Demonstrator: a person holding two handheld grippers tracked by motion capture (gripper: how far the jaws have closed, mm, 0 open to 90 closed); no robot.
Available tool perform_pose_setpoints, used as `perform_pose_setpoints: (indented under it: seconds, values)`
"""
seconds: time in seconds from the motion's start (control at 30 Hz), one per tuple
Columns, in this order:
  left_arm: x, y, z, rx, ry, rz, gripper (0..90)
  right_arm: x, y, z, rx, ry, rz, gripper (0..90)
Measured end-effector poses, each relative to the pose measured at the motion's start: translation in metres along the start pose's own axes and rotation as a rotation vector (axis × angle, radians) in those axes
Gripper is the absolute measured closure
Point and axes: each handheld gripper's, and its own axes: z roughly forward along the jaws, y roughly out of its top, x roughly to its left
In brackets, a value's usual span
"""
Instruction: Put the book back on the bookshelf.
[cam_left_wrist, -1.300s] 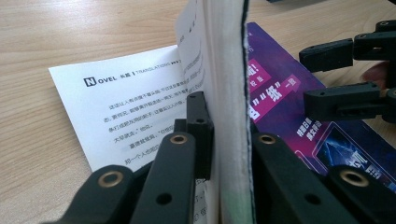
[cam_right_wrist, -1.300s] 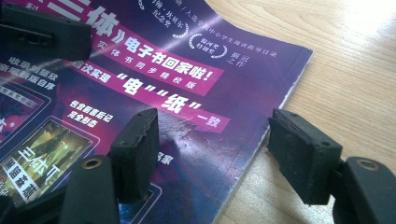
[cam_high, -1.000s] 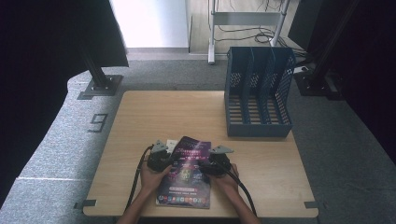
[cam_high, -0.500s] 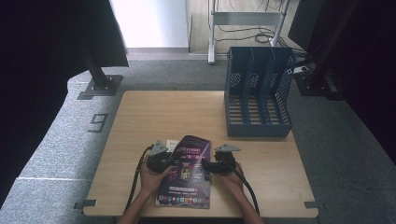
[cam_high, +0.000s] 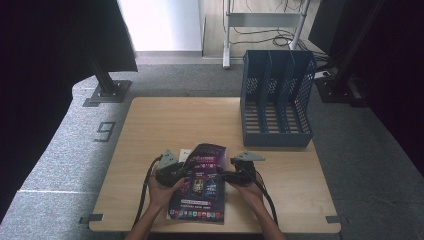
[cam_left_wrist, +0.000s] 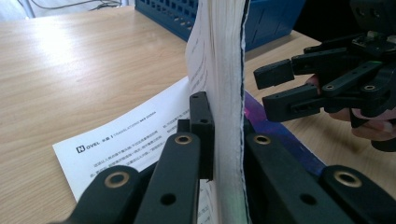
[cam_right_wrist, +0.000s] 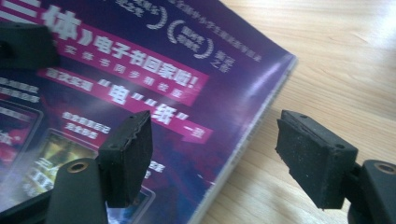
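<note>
The magazine (cam_high: 200, 187) has a glossy purple cover with pink banners, white Chinese characters and pictures of tablet screens. It is near the front edge of the worktop (cam_high: 200, 120), at its middle. Its left side is lifted, so the cover tilts, and its right edge stays low. Under it a white printed page (cam_left_wrist: 130, 140) lies flat.

Both forearms are bare, no sleeves. The left gripper (cam_high: 186, 169) and the right gripper (cam_high: 226, 174) are black, each topped by a grey three-cornered plate and trailing a black cable. Their jaws are jointed black links with brass-coloured rivets and small screw holes, ending in rough, blocky black pads.
</note>
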Motion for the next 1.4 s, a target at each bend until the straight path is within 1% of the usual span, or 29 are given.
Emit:
perform_pose_setpoints:
  seconds: [0.1, 0.2, 0.3, 0.43, 0.57, 0.63, 0.73, 0.77, 0.83, 0.87, 0.9, 0.93, 1.07, 1.23, 1.4]
  values:
    - [-0.003, 0.002, -0.002, -0.01, -0.005, 0.007, 86.7, 0.003, 0.002, 0.0, -0.004, 0.002, -0.019, 25.7]
    - [-0.006, 0.004, -0.005, -0.023, -0.011, 0.011, 86.7, 0.003, 0.002, 0.0, -0.004, 0.013, -0.014, 25.0]
    - [-0.008, 0.006, -0.007, -0.029, -0.021, 0.013, 86.7, 0.003, 0.002, 0.0, 0.003, 0.018, -0.023, 23.7]
    - [-0.01, 0.008, -0.009, -0.039, -0.031, 0.016, 86.7, 0.002, 0.002, 0.002, 0.008, 0.023, -0.024, 22.2]
    - [-0.013, 0.009, -0.011, -0.048, -0.038, 0.022, 86.7, 0.0, 0.002, 0.005, 0.018, 0.046, -0.002, 20.9]
    - [-0.014, 0.009, -0.011, -0.048, -0.04, 0.024, 86.7, -0.001, 0.001, 0.006, 0.024, 0.051, 0.002, 20.2]
    - [-0.013, 0.008, -0.009, -0.044, -0.039, 0.025, 86.6, -0.001, 0.001, 0.007, 0.022, 0.062, 0.008, 21.5]
    - [-0.012, 0.008, -0.008, -0.043, -0.038, 0.022, 86.6, 0.0, 0.001, 0.007, 0.021, 0.063, 0.004, 21.2]
    - [-0.009, 0.006, -0.006, -0.038, -0.036, 0.012, 86.6, 0.001, 0.001, 0.007, 0.027, 0.05, 0.003, 21.3]
    - [-0.008, 0.005, -0.005, -0.038, -0.038, 0.002, 86.6, 0.001, 0.001, 0.008, 0.03, 0.046, 0.006, 21.6]
    - [-0.005, 0.003, -0.004, -0.036, -0.047, -0.019, 86.6, 0.001, 0.001, 0.008, 0.032, 0.043, 0.009, 21.7]
    - [-0.004, 0.003, -0.003, -0.034, -0.047, -0.026, 86.6, 0.001, 0.0, 0.008, 0.036, 0.038, 0.009, 21.8]
    - [0.002, -0.002, 0.002, -0.011, -0.034, -0.04, 86.5, 0.001, 0.0, 0.009, 0.046, 0.024, 0.007, 22.4]
    - [0.007, -0.009, 0.011, 0.026, -0.013, -0.054, 86.4, 0.002, 0.0, 0.01, 0.05, 0.022, 0.011, 23.2]
    - [0.013, -0.015, 0.017, 0.053, -0.003, -0.072, 86.3, 0.003, -0.001, 0.01, 0.054, 0.017, 0.01, 24.1]
